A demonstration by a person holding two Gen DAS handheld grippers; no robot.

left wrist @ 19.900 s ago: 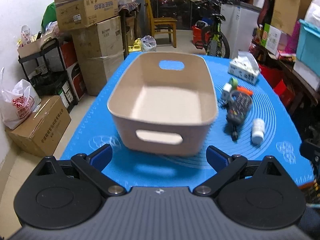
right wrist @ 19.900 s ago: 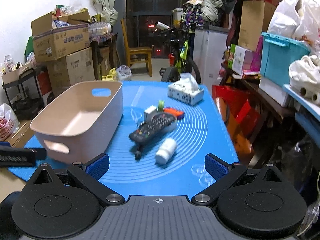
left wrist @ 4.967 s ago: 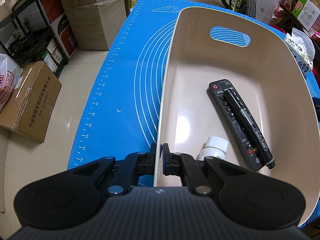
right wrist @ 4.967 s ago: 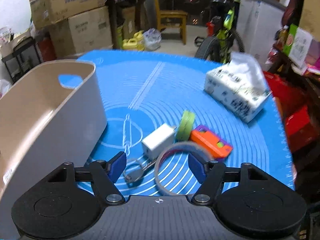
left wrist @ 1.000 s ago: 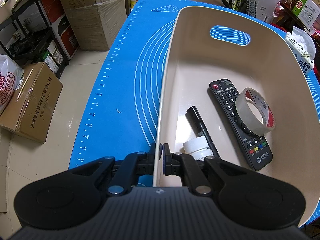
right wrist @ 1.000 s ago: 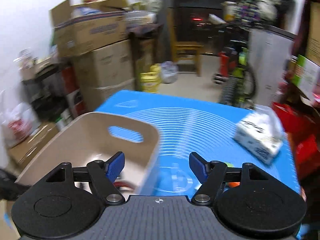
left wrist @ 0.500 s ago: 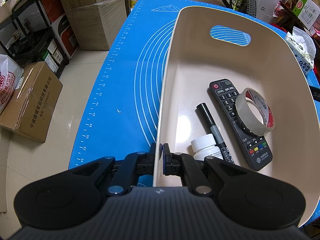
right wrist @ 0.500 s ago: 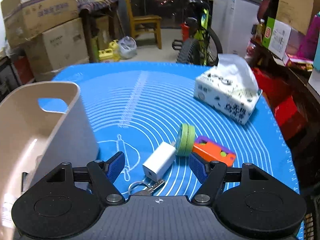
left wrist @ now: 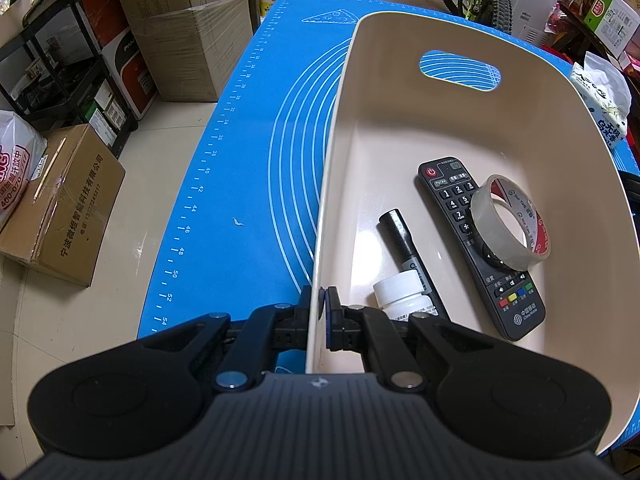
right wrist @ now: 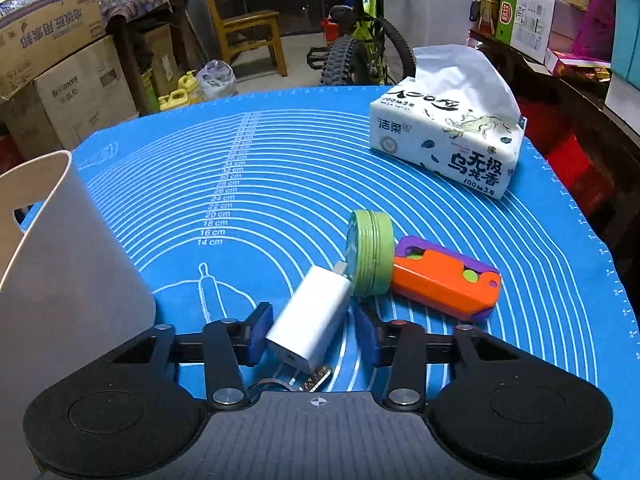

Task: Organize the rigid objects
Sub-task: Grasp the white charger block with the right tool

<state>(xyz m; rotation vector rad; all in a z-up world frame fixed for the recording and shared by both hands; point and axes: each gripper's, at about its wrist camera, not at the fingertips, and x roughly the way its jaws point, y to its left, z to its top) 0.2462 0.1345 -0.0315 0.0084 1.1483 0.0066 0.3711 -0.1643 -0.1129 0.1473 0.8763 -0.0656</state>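
A blue silicone baking mat [right wrist: 280, 168] printed with white concentric rings covers the table. On its left side sits a beige plastic storage bin [left wrist: 400, 120] with oval handle cut-outs. The left gripper [left wrist: 322, 314] has its two fingers pressed together on the bin's near left rim, one finger outside the wall and one inside. Inside the bin lie four things: a black television remote control [left wrist: 460, 208] stretched along the floor, a roll of clear packing tape [left wrist: 510, 224] with a red and white core resting on top of the remote, a black marker pen [left wrist: 402, 236] just left of the remote, and a small white plastic bottle [left wrist: 400, 294] lying on its side against the near end of the marker. On the open mat to the right of the bin, the right gripper [right wrist: 312, 334] is spread, with a white rectangular USB charger block [right wrist: 310, 320] lying between its blue fingertip pads [right wrist: 258, 334]; whether the pads touch the charger cannot be told. A metal key [right wrist: 316, 378] on a ring shows just under the charger. Beyond the charger, touching its far end, a round green tin [right wrist: 370, 252] stands on edge, and an orange and purple plastic toy [right wrist: 444, 280] lies against the tin's right side. A white soft pack of tissues [right wrist: 444, 140] sits farther back on the mat.
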